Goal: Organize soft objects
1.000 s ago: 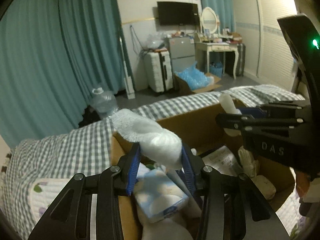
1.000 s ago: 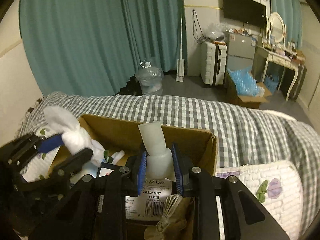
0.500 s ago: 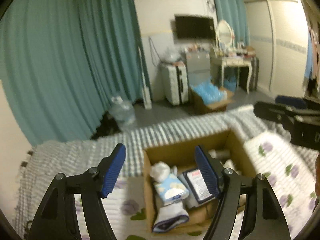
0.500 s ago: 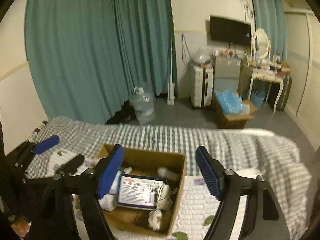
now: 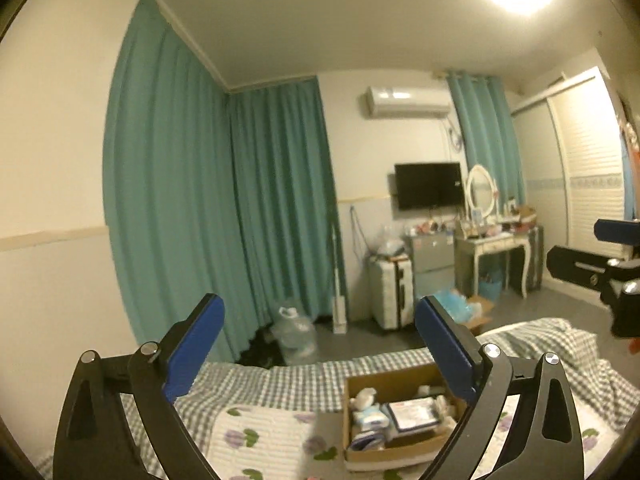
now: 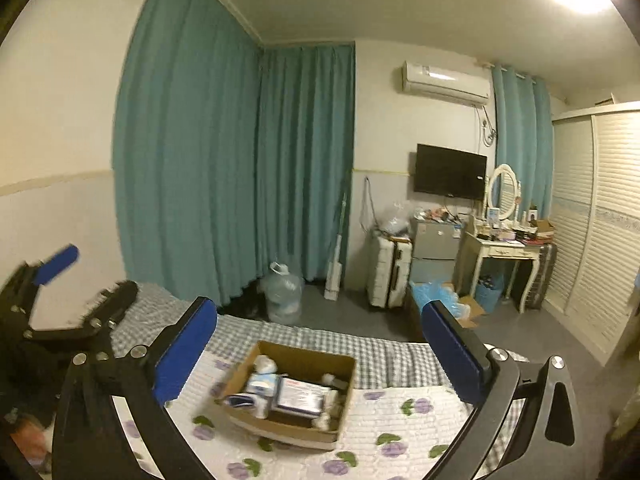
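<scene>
Both grippers spread wide, nothing held: left gripper [image 5: 318, 344] and right gripper [image 6: 320, 350] hang high above the bed, well apart from the cardboard box [image 6: 298, 350]. Soft objects sit inside the box: a white plush lump [image 6: 266, 365] at the far left corner, a pale blue tissue pack [image 6: 262, 384] beside it, a flat wipes pack with a printed label [image 6: 301, 397] in the middle; the smaller white bits along the right wall are too blurred to name. Risks, my read: the box sits on a quilted floral coverlet [image 6: 400, 432] over a gingham sheet [image 6: 384, 350], a soft, springy base, so pressing down on the contents could tip or slide it. Thin corrugated walls with no lid, so a finger catching the rim would drag the whole box. The plush compresses and the film-wrapped packs look slick, so either could slip a shallow pinch. Box reads fairly full; piling more on top may spill over the low wall.
</scene>
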A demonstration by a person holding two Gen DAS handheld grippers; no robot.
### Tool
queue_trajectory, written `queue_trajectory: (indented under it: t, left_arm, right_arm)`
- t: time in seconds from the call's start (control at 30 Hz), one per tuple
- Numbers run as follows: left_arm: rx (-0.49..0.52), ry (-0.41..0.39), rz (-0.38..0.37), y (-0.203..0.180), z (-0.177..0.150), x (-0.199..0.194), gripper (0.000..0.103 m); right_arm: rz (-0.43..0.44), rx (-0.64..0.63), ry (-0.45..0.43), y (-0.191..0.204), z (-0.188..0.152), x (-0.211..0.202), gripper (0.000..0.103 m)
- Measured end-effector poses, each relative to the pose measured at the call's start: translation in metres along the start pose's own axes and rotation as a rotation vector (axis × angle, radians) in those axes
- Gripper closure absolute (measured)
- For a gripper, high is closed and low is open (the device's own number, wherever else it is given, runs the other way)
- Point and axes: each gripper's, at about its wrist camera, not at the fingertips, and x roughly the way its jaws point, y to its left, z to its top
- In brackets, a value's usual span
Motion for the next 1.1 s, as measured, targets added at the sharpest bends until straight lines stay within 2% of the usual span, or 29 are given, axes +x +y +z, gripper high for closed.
queue_trajectory:
  t: [0.13,0.23,0.37,0.47,0.57,0.67,0.77,1.03,1.1]
  left_arm:
    - [-0.038,-0.032,-0.013,0.015,-0.02,-0.023,0.002]
    - [-0.068,-0.036,-0.04,0.022,-0.044,-0.025,0.002]
    - [-0.097,0.026,-0.079,0.024,-0.079,-0.007,0.002]
    - [-0.082,0.075,-0.055,0.017,-0.108,0.01,0.002]
    - [-0.081,0.125,-0.056,0.012,-0.133,0.028,0.002]
    - [-0.078,0.168,-0.048,0.007,-0.148,0.043,0.002]
    - [-0.077,0.202,-0.051,0.002,-0.155,0.041,0.002]
    - [-0.068,0.238,-0.088,-0.014,-0.158,0.034,0.002]
    - [-0.056,0.243,-0.076,-0.019,-0.159,0.033,0.002]
  right_arm:
    - [0.009,0.023,-0.061,0.01,-0.03,-0.02,0.0]
    - [0.028,0.038,-0.051,0.016,-0.06,-0.013,0.0]
    - [0.02,0.063,-0.002,0.023,-0.119,0.025,0.0]
    - [-0.003,0.059,0.044,0.024,-0.157,0.054,0.0]
    - [0.009,0.109,0.096,0.014,-0.182,0.075,0.0]
    - [-0.016,0.109,0.12,0.005,-0.192,0.087,0.0]
    - [-0.031,0.136,0.123,-0.007,-0.195,0.089,0.0]
    - [-0.046,0.163,0.117,-0.019,-0.194,0.083,0.0]
    - [-0.047,0.161,0.112,-0.017,-0.193,0.083,0.0]
